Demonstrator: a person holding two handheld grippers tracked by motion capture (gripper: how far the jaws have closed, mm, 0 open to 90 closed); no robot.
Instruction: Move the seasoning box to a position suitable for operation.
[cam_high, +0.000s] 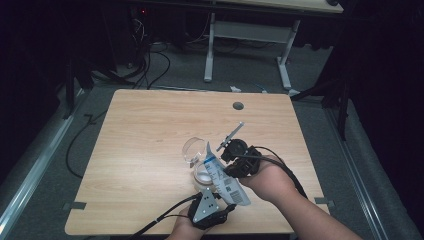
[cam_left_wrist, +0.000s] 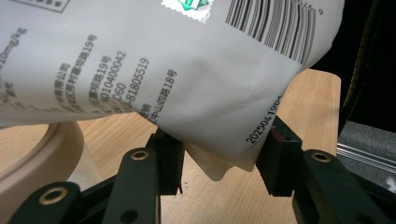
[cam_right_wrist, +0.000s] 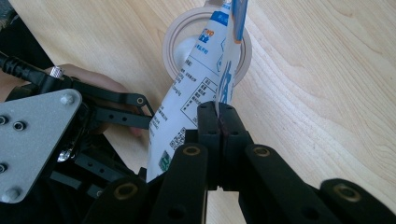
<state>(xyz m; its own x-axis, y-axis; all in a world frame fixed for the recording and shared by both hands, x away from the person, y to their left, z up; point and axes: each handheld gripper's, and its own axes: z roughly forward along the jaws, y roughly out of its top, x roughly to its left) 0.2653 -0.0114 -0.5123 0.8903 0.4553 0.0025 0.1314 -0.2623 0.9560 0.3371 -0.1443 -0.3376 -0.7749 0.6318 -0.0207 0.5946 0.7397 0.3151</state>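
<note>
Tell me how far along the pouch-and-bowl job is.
Done: both tools grip the white printed pouch, the right tool shut on its edge, the left tool clamping its bottom corner. In hand: the pouch is tilted, top end over the bowl. Left: emptying it; whether anything pours can't be told.

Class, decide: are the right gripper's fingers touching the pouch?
Touching. The right gripper view shows the fingers of the right gripper pinched shut on the edge of the pouch.

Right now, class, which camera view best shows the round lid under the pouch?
The right gripper view: the lid shows as a near-whole ring behind the pouch. The high view shows it small; the left gripper view catches one rim arc.
</note>
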